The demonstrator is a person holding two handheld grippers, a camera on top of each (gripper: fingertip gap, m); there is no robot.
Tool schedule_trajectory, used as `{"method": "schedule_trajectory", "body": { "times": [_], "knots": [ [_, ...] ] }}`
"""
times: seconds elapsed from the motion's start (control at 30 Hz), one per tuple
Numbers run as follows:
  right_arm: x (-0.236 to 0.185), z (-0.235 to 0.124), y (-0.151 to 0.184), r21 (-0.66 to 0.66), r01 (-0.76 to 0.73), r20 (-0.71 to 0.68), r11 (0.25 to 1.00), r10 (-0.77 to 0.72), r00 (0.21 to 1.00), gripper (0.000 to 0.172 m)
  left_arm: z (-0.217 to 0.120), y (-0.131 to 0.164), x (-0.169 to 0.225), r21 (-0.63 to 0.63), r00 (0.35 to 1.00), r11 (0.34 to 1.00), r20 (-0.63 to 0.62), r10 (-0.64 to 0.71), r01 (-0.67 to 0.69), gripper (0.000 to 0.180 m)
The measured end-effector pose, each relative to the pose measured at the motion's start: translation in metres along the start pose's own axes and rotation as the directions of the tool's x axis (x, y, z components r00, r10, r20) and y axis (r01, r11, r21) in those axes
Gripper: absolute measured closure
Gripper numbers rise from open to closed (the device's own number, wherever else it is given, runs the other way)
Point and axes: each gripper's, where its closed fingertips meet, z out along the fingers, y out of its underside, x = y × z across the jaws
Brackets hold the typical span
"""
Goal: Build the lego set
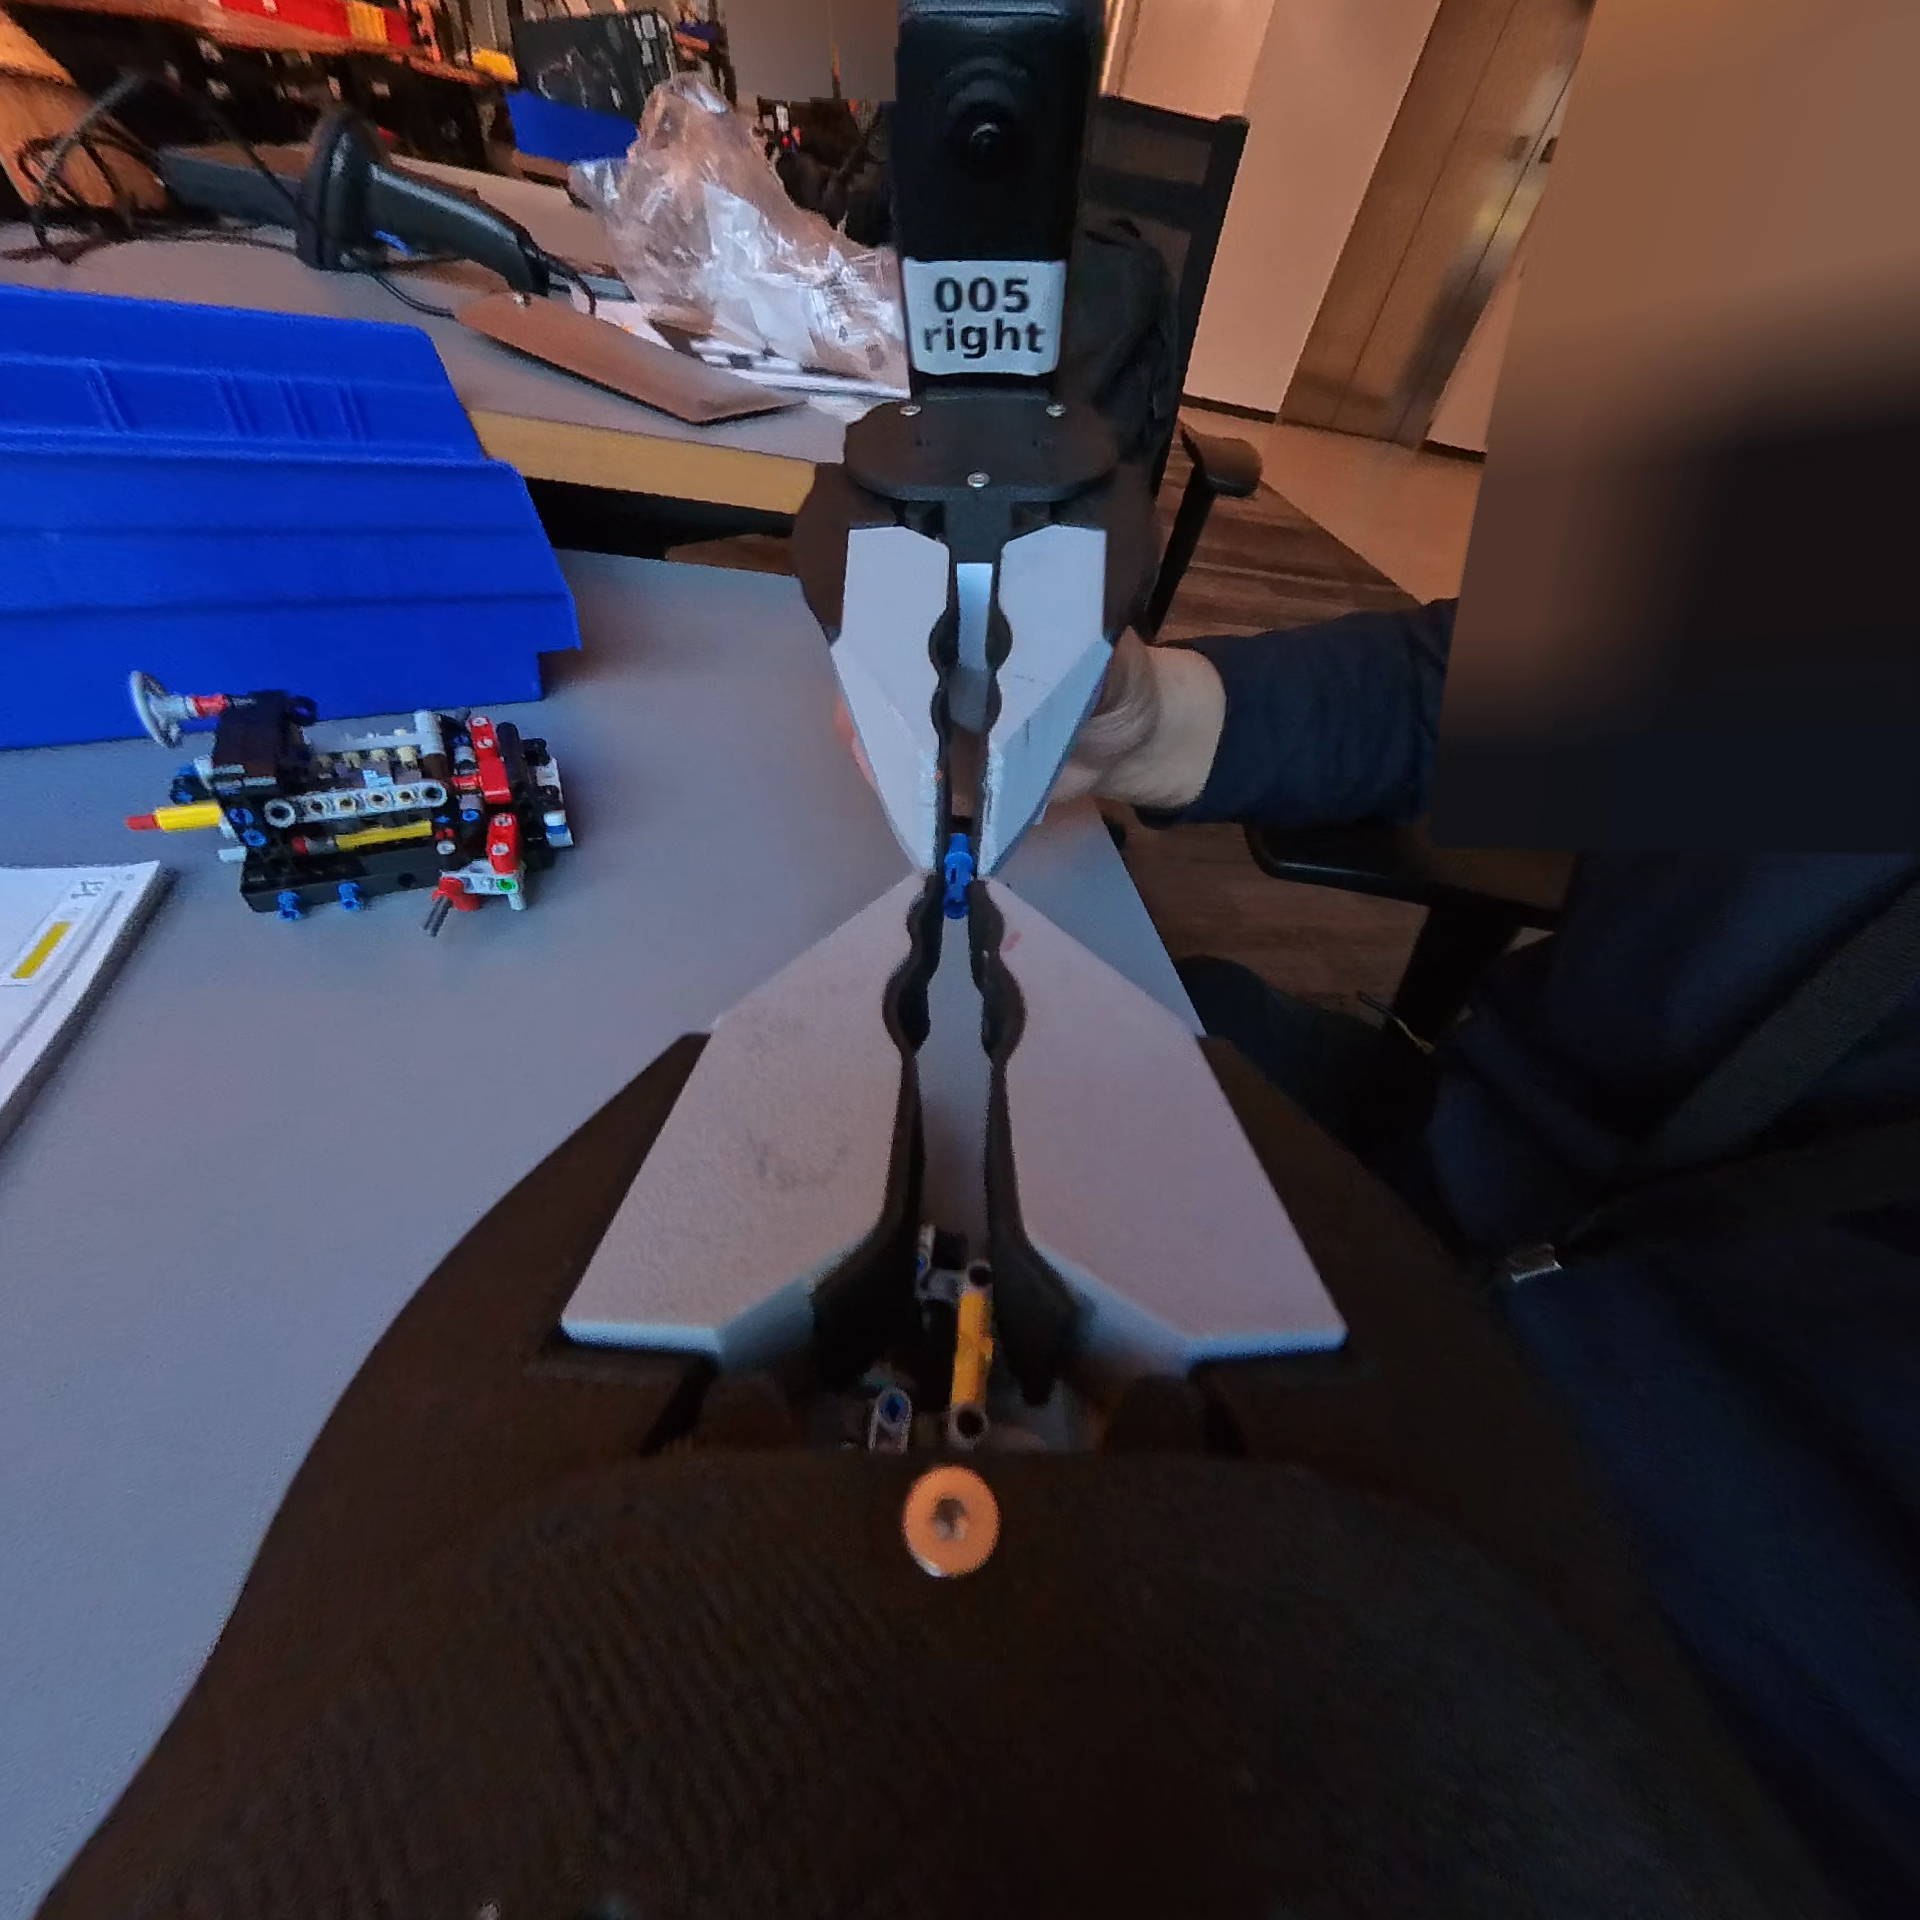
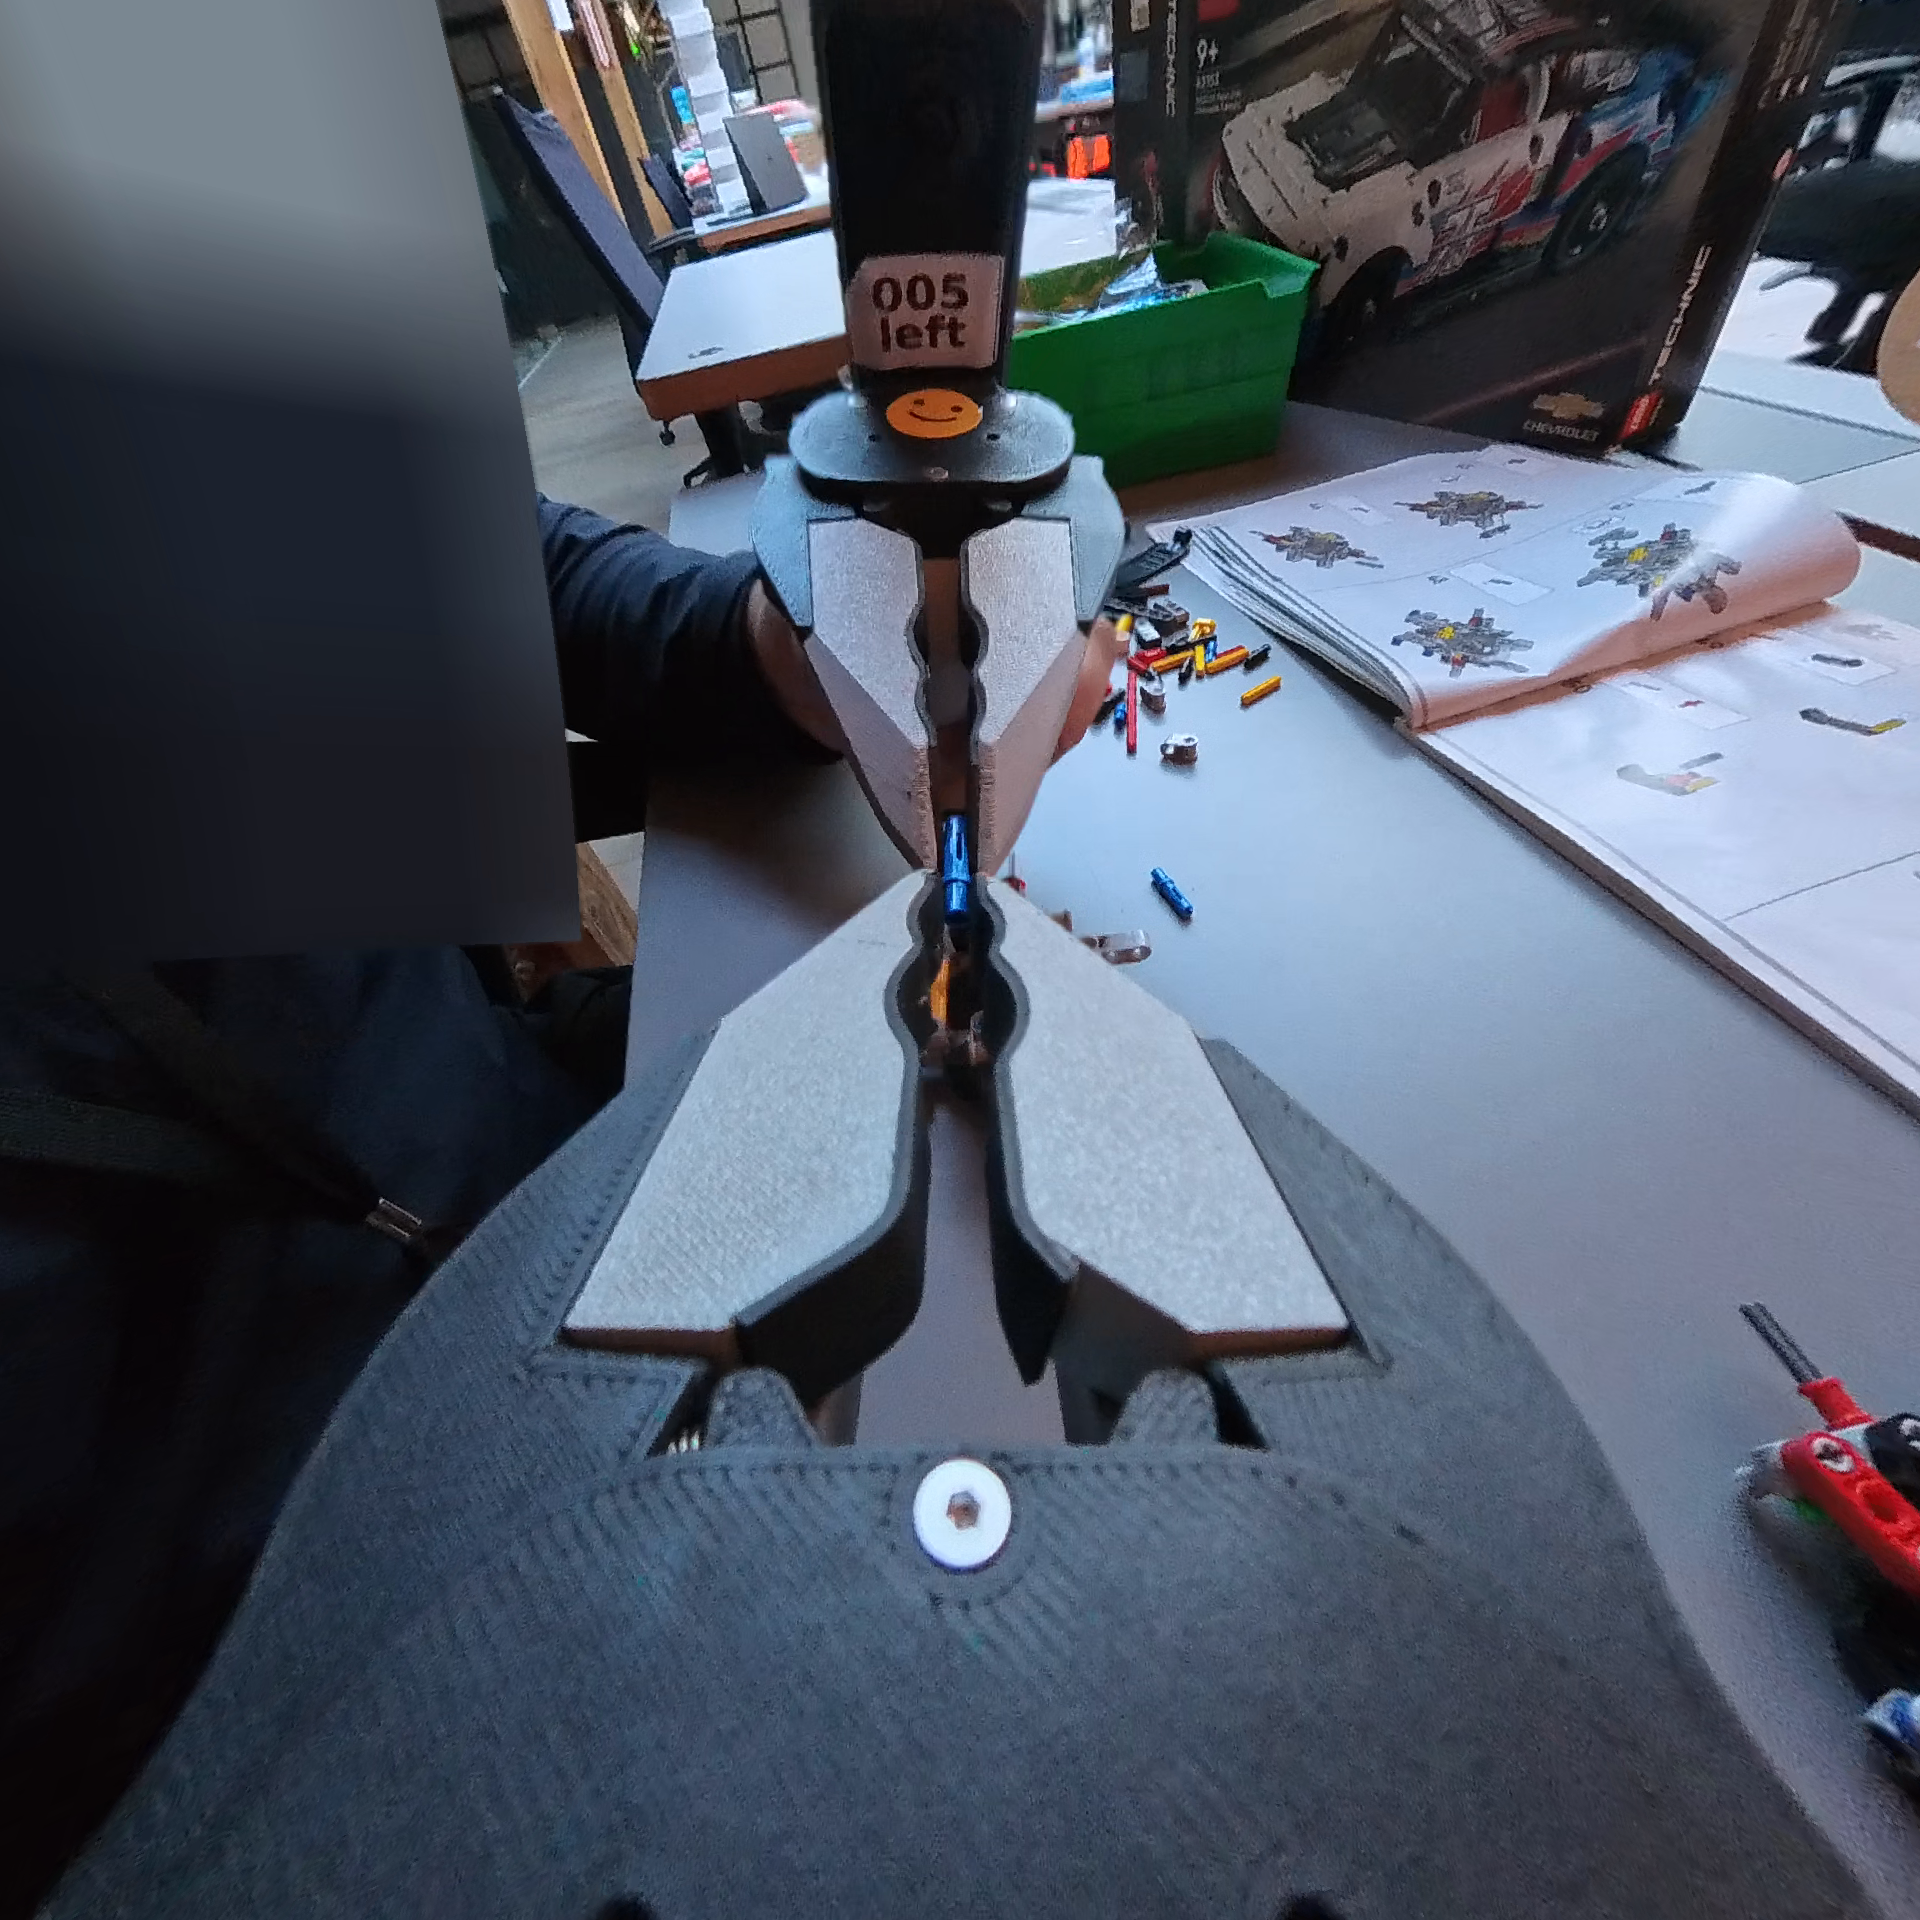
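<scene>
My two grippers meet tip to tip above the grey table (image 1: 416, 1143). A small blue pin (image 1: 956, 871) spans both sets of fingertips. My left gripper (image 1: 951, 904) is shut on its near end in the left wrist view. The right gripper (image 1: 961, 831), opposite, is shut on the far end. In the right wrist view my right gripper (image 2: 954, 896) pinches one end of the blue pin (image 2: 954, 868). The left gripper (image 2: 954, 831) pinches the other end. A hand (image 1: 1143, 727) holds the right gripper.
A multicoloured brick assembly (image 1: 364, 800) sits left, before a blue bin (image 1: 239, 499). Loose small pieces (image 2: 1184, 655), another blue pin (image 2: 1171, 891) and an open instruction book (image 2: 1558, 623) lie to the right. A green bin (image 2: 1164, 353) and a printed box (image 2: 1455, 208) stand behind. The tips of both grippers are at nearly the same place.
</scene>
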Motion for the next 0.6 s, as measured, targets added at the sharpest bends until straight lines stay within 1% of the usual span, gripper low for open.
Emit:
{"method": "schedule_trajectory", "body": {
  "times": [0.03,0.07,0.1,0.13,0.17,0.2,0.27,0.4,0.5,0.53,0.6],
  "knots": [
    [0.001,0.001,0.004,-0.017,-0.007,0.0,1.0,0.007,1.0,0.171,0.0,0.004,-0.001,-0.033,1.0,0.999,-0.006,-0.01,0.01,0.178],
    [0.003,0.002,0.008,-0.038,-0.018,-0.008,0.999,0.018,1.0,0.171,-0.002,0.011,-0.003,-0.093,1.0,0.996,0.0,-0.006,0.006,0.173],
    [0.008,0.002,0.014,-0.06,-0.028,-0.027,0.998,0.026,0.999,0.171,-0.006,0.017,-0.008,-0.16,1.0,0.987,0.021,0.012,-0.008,0.162],
    [0.014,0.001,0.021,-0.084,-0.042,-0.044,0.996,0.038,0.998,0.171,-0.012,0.026,-0.01,-0.237,0.999,0.971,0.023,0.036,-0.03,0.162],
    [0.019,0.001,0.029,-0.113,-0.067,-0.05,0.991,0.062,0.997,0.171,-0.019,0.036,-0.012,-0.32,0.998,0.946,0.021,0.06,-0.051,0.162],
    [0.023,0.001,0.038,-0.147,-0.101,-0.049,0.984,0.095,0.994,0.171,-0.026,0.046,-0.018,-0.396,0.995,0.916,0.046,0.092,-0.066,0.162],
    [0.029,0.006,0.055,-0.209,-0.139,-0.053,0.968,0.13,0.99,0.171,-0.034,0.063,-0.028,-0.5,0.987,0.862,0.076,0.143,-0.087,0.164],
    [0.035,0.017,0.076,-0.313,-0.089,-0.074,0.946,0.069,0.995,0.17,-0.029,0.086,-0.023,-0.609,0.993,0.789,0.028,0.116,-0.075,0.165],
    [0.036,0.022,0.08,-0.352,-0.048,-0.06,0.935,0.029,0.998,0.17,-0.028,0.099,-0.027,-0.674,0.988,0.733,0.028,0.154,-0.095,0.168],
    [0.035,0.024,0.081,-0.36,-0.045,-0.044,0.932,0.031,0.999,0.17,-0.027,0.101,-0.026,-0.684,0.988,0.723,0.018,0.156,-0.102,0.172],
    [0.036,0.026,0.083,-0.376,-0.045,-0.031,0.926,0.036,0.999,0.17,-0.025,0.102,-0.024,-0.693,0.989,0.714,0.007,0.147,-0.101,0.173]
  ]
}}
